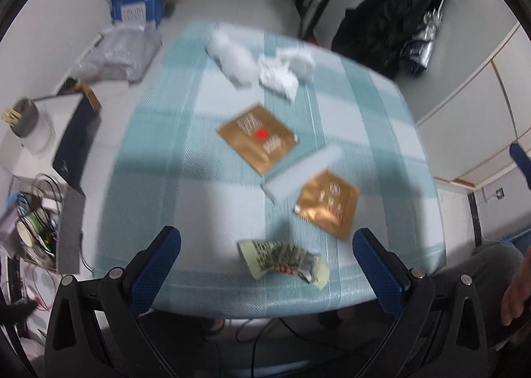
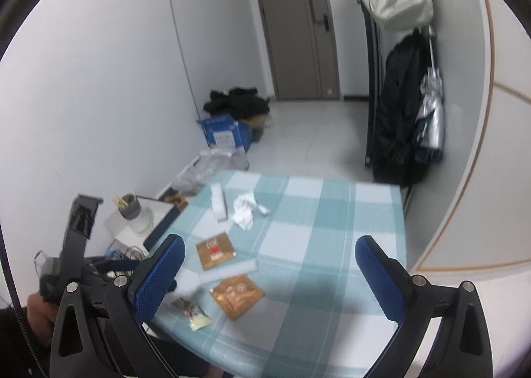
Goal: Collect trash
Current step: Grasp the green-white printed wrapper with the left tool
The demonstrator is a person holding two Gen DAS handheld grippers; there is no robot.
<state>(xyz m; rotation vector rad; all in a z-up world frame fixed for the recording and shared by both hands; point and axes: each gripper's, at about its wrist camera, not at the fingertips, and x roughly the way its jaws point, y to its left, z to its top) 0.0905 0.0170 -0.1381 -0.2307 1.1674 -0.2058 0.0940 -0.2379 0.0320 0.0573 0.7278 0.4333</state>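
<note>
Crumpled green wrapper (image 1: 282,260) lies at the counter's (image 1: 381,132) near edge between the left claw's (image 1: 267,270) wide-apart jaws, right claw (image 2: 270,278) likewise spread and empty; a hasty pinch could nudge it off.

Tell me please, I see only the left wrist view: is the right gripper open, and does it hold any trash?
Observer: The right gripper is open wide. Nothing is between its fingers; only the checked tablecloth lies below.
Operator: Which trash appears closest to it?
Observer: In the right wrist view, the crumpled green wrapper shows just beside its left finger, near the table's near edge.
Operator: Is the door at the back closed?
Observer: Yes, the brown door is closed; its handle is on the right side.
</note>
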